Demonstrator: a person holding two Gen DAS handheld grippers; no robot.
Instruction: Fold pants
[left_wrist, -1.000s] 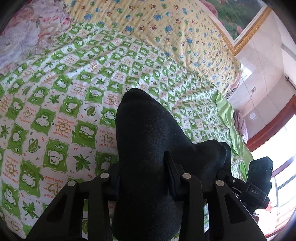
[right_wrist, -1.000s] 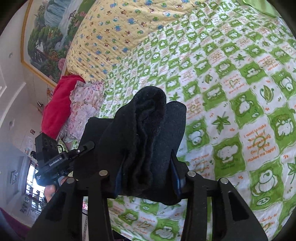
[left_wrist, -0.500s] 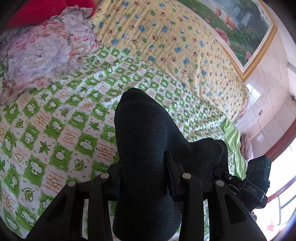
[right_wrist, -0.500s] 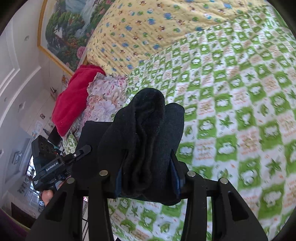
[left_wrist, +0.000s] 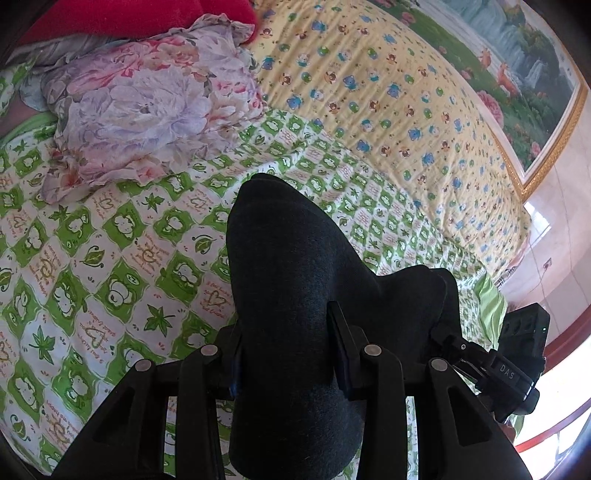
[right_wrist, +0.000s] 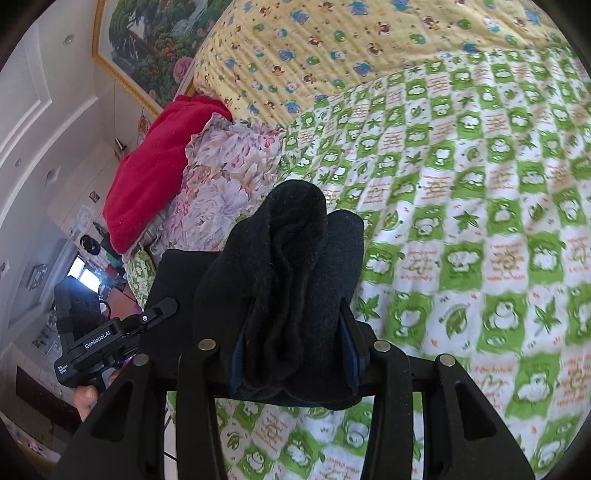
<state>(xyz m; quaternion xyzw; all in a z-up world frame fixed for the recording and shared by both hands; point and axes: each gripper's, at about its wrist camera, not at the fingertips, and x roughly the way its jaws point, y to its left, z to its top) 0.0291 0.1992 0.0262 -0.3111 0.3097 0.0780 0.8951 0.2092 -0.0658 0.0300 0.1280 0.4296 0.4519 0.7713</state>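
Shift: since a second ago we have swung both views across the bed; the floral pillow (left_wrist: 140, 114) and red blanket (right_wrist: 151, 173) now show fully.
Left gripper (left_wrist: 288, 354): we see it clamped on a thick fold of the black pants (left_wrist: 291, 280), which bulges up past the fingertips.
Right gripper (right_wrist: 293, 354): clamped on a bunched, creased fold of the pants (right_wrist: 291, 258).
Pants' place: lifted above the green-checked quilt (right_wrist: 461, 229), stretched between both grippers.
Backdrop: yellow cartoon-print quilt (left_wrist: 388, 96), framed landscape painting (left_wrist: 517, 62).
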